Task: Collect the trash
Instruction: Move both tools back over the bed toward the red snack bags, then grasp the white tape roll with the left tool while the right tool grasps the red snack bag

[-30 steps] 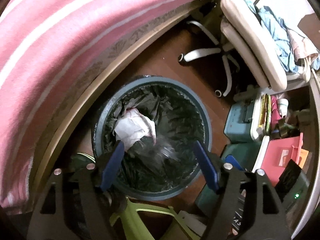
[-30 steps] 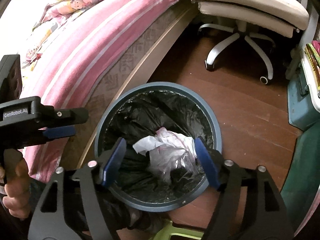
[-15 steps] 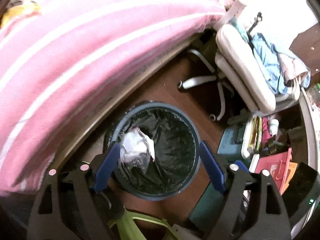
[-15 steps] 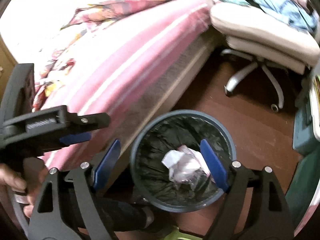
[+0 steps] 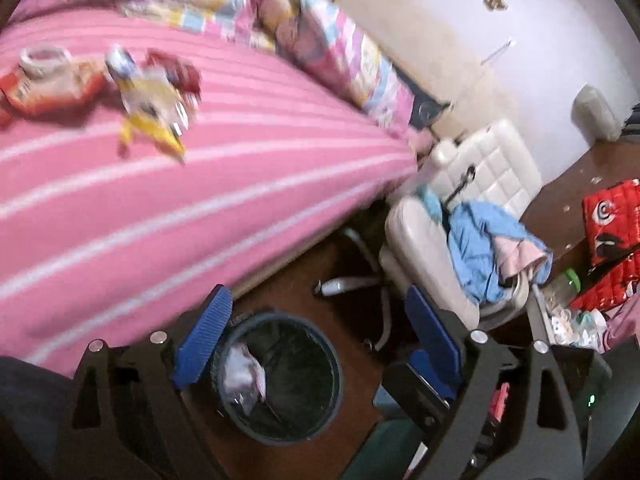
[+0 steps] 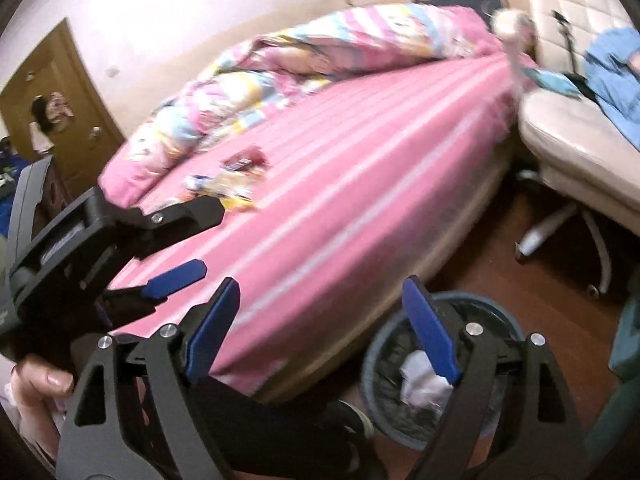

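The setting is a bedroom in a home. A bed (image 5: 200, 208) with a pink striped sheet fills most of both views, and a bunched patterned quilt (image 6: 280, 64) lies along its far side. A cream padded swivel chair (image 5: 452, 216) on castors stands beside the bed, with blue clothing (image 5: 480, 248) draped over it. The floor (image 6: 500, 280) is dark wood. A brown wooden door (image 6: 52, 92) stands in a pale wall. A lined waste bin (image 5: 280, 376) sits on the floor beside the bed.
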`<state>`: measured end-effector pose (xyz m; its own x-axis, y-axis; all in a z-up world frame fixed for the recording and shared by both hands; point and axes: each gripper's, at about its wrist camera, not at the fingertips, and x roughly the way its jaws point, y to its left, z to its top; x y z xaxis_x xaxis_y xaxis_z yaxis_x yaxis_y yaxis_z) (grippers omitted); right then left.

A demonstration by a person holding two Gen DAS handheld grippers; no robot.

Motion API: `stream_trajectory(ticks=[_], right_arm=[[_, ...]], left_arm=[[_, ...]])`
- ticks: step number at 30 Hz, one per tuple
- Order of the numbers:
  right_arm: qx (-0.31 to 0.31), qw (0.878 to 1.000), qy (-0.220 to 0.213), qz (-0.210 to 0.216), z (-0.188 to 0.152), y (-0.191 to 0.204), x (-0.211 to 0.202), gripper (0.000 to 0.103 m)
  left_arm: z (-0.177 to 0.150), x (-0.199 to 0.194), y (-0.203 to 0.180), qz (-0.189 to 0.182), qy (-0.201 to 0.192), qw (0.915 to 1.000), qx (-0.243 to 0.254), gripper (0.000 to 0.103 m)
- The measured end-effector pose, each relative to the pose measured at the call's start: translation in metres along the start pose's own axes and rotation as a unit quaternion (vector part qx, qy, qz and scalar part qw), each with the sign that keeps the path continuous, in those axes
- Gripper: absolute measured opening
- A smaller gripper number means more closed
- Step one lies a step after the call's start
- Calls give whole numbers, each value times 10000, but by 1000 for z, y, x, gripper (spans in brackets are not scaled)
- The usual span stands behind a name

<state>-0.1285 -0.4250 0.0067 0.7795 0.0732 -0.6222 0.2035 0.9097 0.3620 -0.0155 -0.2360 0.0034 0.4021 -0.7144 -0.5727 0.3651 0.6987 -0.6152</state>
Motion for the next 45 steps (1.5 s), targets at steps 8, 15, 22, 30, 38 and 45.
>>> stream_trajectory(ticks=[8, 15, 22, 30, 38, 45], right_arm=[[-398, 9976, -27, 565, 29, 78, 22, 84], [-717, 9930, 147, 929, 52, 147, 57, 86], [-622, 9883, 512, 1294, 70, 200, 113, 87], [-895, 9838, 1005, 1182, 64, 235, 191, 87], [-421, 9811, 1491, 1162, 57, 225, 261, 87], [-256, 9767, 1681, 1306, 62, 238, 297, 87]], left_arm=[[40, -79, 52, 410, -794, 9956, -287, 88], [75, -119, 102, 1431, -1243, 9812, -349, 88], [98, -131, 167, 1831, -1373, 9702, -796, 88], [119, -114, 222, 1984, -1356, 9654, -1011, 88], [162, -81, 270, 1903, -1226, 9672, -1152, 88], [200, -53, 310, 1783, -823, 9697, -1454, 87]])
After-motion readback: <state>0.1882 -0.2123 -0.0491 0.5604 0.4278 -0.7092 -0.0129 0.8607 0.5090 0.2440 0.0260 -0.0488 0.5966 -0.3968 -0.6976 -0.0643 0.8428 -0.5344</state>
